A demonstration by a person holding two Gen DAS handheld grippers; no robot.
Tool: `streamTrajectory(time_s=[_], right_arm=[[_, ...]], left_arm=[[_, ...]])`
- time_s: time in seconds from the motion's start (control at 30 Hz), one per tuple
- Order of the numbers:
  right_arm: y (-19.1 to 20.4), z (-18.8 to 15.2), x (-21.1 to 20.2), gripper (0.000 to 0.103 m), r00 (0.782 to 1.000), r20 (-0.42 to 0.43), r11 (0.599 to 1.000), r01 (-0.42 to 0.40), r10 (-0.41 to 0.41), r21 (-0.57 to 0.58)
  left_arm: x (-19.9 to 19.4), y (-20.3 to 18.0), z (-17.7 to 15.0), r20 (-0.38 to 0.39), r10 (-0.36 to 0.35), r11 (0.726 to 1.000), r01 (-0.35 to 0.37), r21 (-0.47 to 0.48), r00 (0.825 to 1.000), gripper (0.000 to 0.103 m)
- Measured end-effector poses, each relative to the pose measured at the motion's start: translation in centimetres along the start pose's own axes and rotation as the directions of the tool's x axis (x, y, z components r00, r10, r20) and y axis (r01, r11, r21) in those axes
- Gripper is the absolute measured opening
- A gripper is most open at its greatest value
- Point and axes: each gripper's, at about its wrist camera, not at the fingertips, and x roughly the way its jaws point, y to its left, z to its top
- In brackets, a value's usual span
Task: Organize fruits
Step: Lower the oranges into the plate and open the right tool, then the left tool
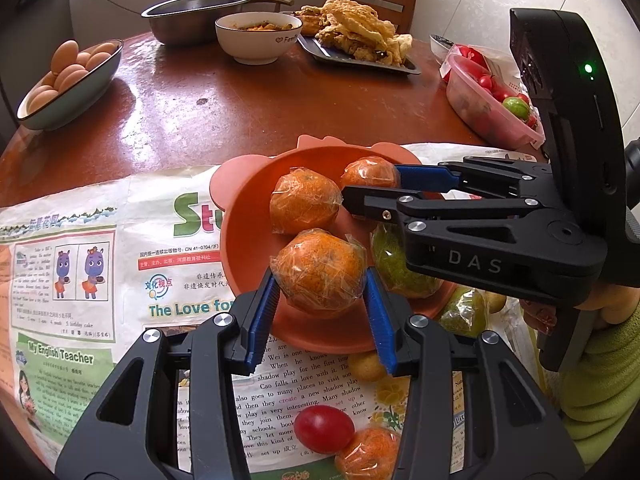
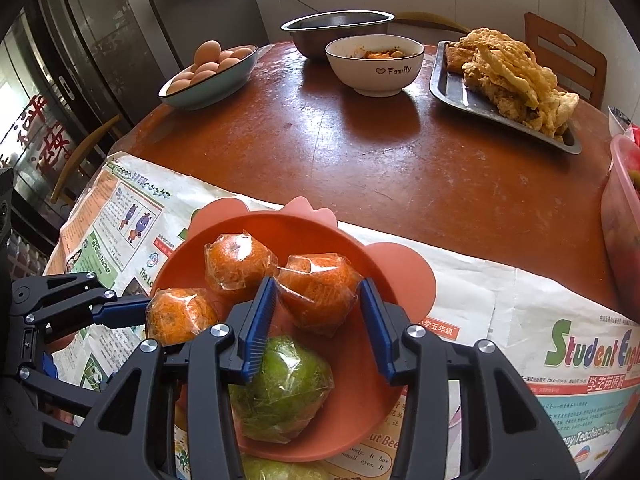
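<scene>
An orange plate (image 1: 256,240) (image 2: 360,392) on newspaper holds three plastic-wrapped oranges and a wrapped green fruit (image 1: 394,264) (image 2: 280,388). My left gripper (image 1: 322,312) is shut on the nearest wrapped orange (image 1: 320,272) (image 2: 178,316) over the plate's front. My right gripper (image 2: 316,320) (image 1: 360,188) is open, its blue pads (image 2: 260,320) on either side of a wrapped orange (image 2: 320,292) (image 1: 370,172), not squeezing it. The third orange (image 1: 304,202) (image 2: 238,264) lies between. Near me on the paper lie a red tomato (image 1: 324,428), another wrapped orange (image 1: 366,454) and a small yellow fruit (image 1: 366,366).
A bowl of eggs (image 1: 68,84) (image 2: 208,74), a steel basin (image 1: 196,12), a white bowl (image 1: 258,36) (image 2: 374,64) and a tray of fried food (image 1: 360,44) (image 2: 504,92) stand at the back. A pink tub of tomatoes (image 1: 484,104) stands right. More wrapped green fruit (image 1: 464,312) lies beside the plate.
</scene>
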Motion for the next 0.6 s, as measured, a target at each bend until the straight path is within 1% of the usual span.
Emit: streamTrajectory(time_s=[0.07,0.1,0.17,0.2,0.4,0.5,0.6], right_arm=[[0.0,0.0,-0.1,0.045,1.0,0.002,1.0,-0.005,0.005,0.006],[-0.1,-0.1,-0.2,0.047,1.0,0.004,1.0,-0.01,0.01,0.01],[0.0,0.0,-0.5,0.057,1.0,0.012,1.0,-0.011,0.011,0.013],[0.0,0.0,-0.6,0.058,1.0,0.015,1.0,-0.012,0.012,0.015],[-0.2,0.0,-1.5,0.06,0.999,0.034,1.0,-0.009,0.009,0.025],[-0.3,0.1,-2.0,0.063,0.999,0.044,1.0,-0.002,0.001,0.026],[-0.5,0.1,-2.5,0.064,0.998,0.056,1.0,0.001,-0.002,0.03]], left_arm=[[-0.1,0.0,0.0,0.002,0.0,1.0,0.0,-0.001,1.0,0.035],[0.0,0.0,0.0,0.003,0.0,1.0,0.0,-0.001,1.0,0.035],[0.0,-0.1,-0.1,0.002,0.001,1.0,-0.001,-0.001,1.0,0.035],[0.0,-0.1,-0.1,0.0,0.002,1.0,-0.002,0.0,1.0,0.035],[0.1,-0.1,0.0,-0.002,0.006,1.0,-0.006,0.0,1.0,0.035],[0.1,-0.2,0.1,-0.004,0.01,1.0,-0.01,0.002,1.0,0.036],[0.0,-0.2,0.1,-0.006,0.007,1.0,-0.007,-0.002,1.0,0.036]])
